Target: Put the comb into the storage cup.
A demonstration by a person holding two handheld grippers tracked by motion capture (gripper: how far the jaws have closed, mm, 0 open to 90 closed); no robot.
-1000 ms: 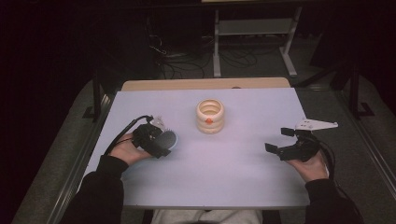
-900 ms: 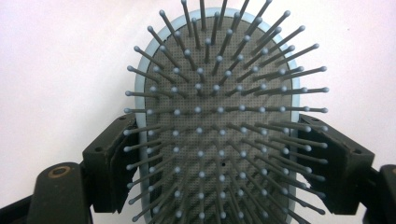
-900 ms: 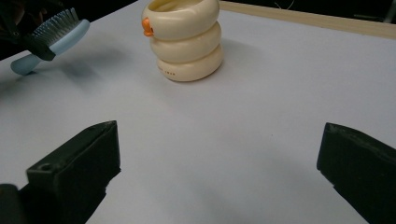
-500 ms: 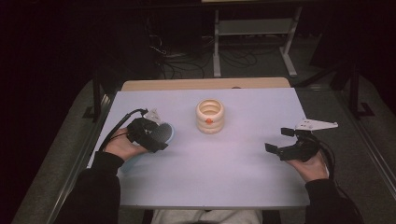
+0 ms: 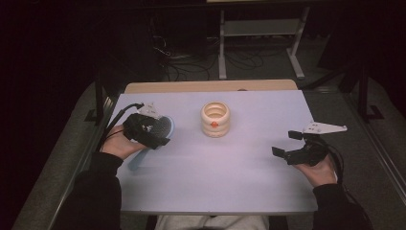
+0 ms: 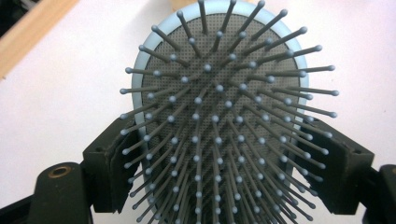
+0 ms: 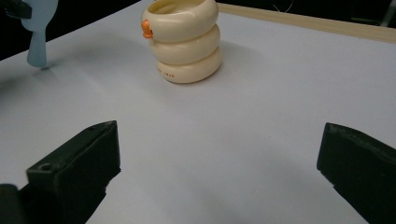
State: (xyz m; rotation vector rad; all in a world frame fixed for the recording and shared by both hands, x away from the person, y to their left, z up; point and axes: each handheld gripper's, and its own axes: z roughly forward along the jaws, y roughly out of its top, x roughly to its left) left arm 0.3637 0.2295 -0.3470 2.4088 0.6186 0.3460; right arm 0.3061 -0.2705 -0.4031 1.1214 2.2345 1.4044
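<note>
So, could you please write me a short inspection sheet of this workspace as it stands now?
Surface: pale table top, wooden strip along its far edge.
Job's things: light-blue hairbrush, bristles facing the left gripper view's camera; its handle tip looks close to the table. Cream ringed holder with an orange spot, upright at centre.
Clutter: nothing seen.
Grippers: left hand-held gripper shut on the hairbrush, jaws on either side of its head; right hand-held gripper open, holding nothing, low by the right edge.
Cables: black cable trailing from the left hand-held gripper; loose cords on the floor beyond.
Surroundings: dark room, metal stand behind the table.
</note>
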